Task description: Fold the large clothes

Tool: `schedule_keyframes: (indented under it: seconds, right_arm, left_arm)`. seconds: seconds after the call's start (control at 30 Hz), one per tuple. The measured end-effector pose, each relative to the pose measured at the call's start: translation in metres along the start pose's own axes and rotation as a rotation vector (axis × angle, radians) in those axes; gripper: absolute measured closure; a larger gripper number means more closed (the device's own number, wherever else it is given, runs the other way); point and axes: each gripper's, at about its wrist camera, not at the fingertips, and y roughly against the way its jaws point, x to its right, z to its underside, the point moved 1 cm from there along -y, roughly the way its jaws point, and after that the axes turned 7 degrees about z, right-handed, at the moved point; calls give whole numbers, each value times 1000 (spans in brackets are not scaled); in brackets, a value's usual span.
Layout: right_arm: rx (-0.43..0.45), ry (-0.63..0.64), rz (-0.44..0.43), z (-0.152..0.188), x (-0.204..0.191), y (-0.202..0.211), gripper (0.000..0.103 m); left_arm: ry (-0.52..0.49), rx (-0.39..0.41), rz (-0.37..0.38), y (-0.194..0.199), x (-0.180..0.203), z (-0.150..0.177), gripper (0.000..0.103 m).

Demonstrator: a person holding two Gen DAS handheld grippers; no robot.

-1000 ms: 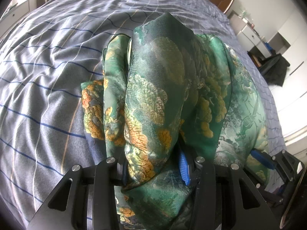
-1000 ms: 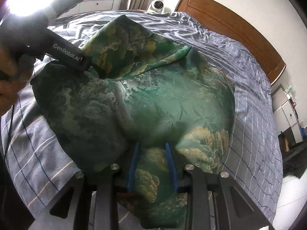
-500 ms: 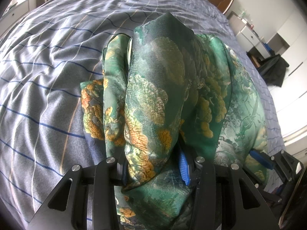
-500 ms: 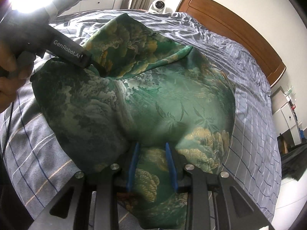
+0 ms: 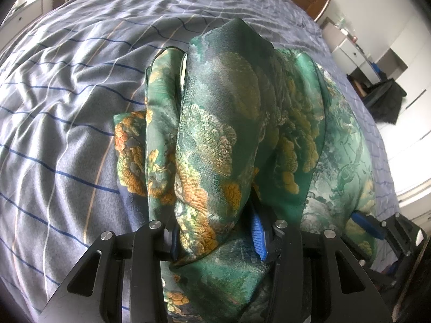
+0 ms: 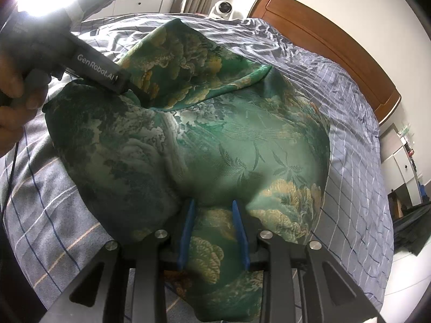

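Nothing has moved since the earlier frames: both grippers and the cloth lie as they did a second ago.

From the left wrist view, the left gripper (image 5: pixel 215 238) pinches a thick bunched fold of the green silky garment printed with gold and orange foliage (image 5: pixel 226 123). Its blue-padded fingers (image 5: pixel 258 232) stand partly apart with the gathered cloth pressed between them, and the fold runs from the jaws up and away to a peak in the middle of the picture. More of the garment spreads to the right of that fold, and a smaller orange-patterned flap lies on the bed just left of it. At the near right edge of this view, the right gripper (image 5: pixel 377 231) shows one blue finger against the cloth.

From the right wrist view, the right gripper (image 6: pixel 212 228) holds another gathered part of the same garment (image 6: pixel 242 145); its two blue fingers (image 6: pixel 187 228) sit fairly close together with a bundle of the cloth pressed between them. Beyond the jaws the garment bulges in a broad mound across the middle of the bed. At the far left, the left gripper's black body (image 6: pixel 97 67), marked with white lettering, reaches into the cloth where a corner flap is lifted, and a hand (image 6: pixel 12 91) grips its handle at the left edge.

Under it all lies the grey-blue bedsheet crossed with white, navy and tan lines (image 6: pixel 350 123), wrinkled. A brown wooden headboard (image 6: pixel 331 43) runs along the far right, and a white dome camera (image 6: pixel 222 8) stands beyond the far edge of the bed.
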Motion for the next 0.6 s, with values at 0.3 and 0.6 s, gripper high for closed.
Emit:
schedule_keyframes:
  seconds: [0.3,0.6]
  right_arm:
    - [136,-352,-156,31,57,59,66]
    - [110,-450,-130,91,73,68,66]
  left_arm:
    - [11,12,24,3,-7,1,58]
    - [10,13,31,5,-9,1,58]
